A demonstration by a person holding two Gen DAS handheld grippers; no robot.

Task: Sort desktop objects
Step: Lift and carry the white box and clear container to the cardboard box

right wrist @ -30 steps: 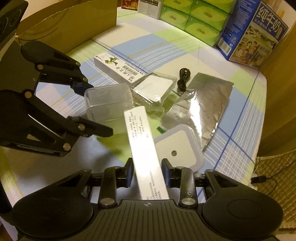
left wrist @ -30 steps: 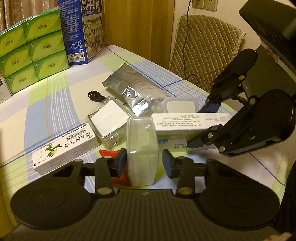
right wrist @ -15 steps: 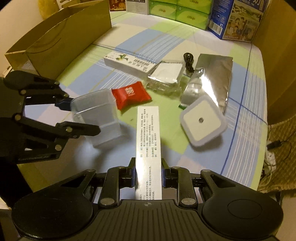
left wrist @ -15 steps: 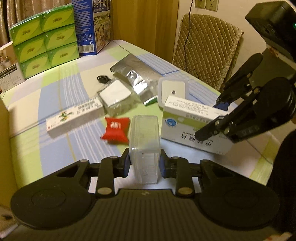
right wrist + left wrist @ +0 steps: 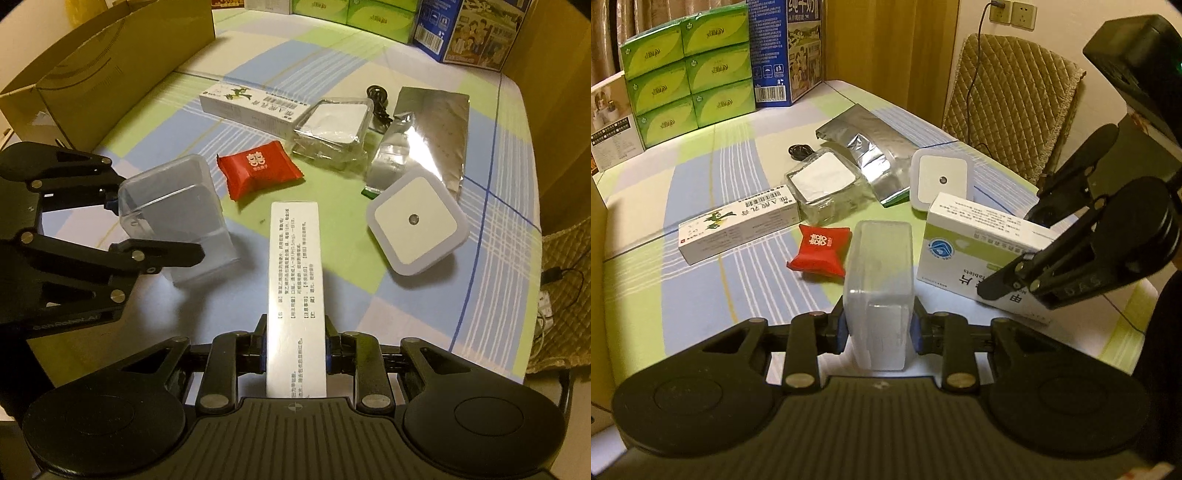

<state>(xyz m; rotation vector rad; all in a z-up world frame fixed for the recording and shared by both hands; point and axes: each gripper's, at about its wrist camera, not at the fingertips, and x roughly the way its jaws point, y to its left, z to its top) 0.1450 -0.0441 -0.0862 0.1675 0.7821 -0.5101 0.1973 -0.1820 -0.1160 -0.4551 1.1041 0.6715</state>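
With your left gripper [image 5: 878, 328] pinching the clear plastic box [image 5: 879, 291] and your right gripper [image 5: 295, 349] pinching the medicine box [image 5: 295, 280] above the bench [image 5: 406, 314], carry both to the cardboard box [image 5: 92, 74].

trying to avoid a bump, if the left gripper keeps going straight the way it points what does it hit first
Probably the red candy packet. The left gripper, shut on the clear plastic box, points across the table; the packet lies just left of that line, with the glass container beyond. Depth is hard to judge.

Green tissue packs [image 5: 689, 70] and blue milk carton [image 5: 786, 48] upper left; padded chair [image 5: 1008, 107] upper right; cardboard box [image 5: 103, 70].
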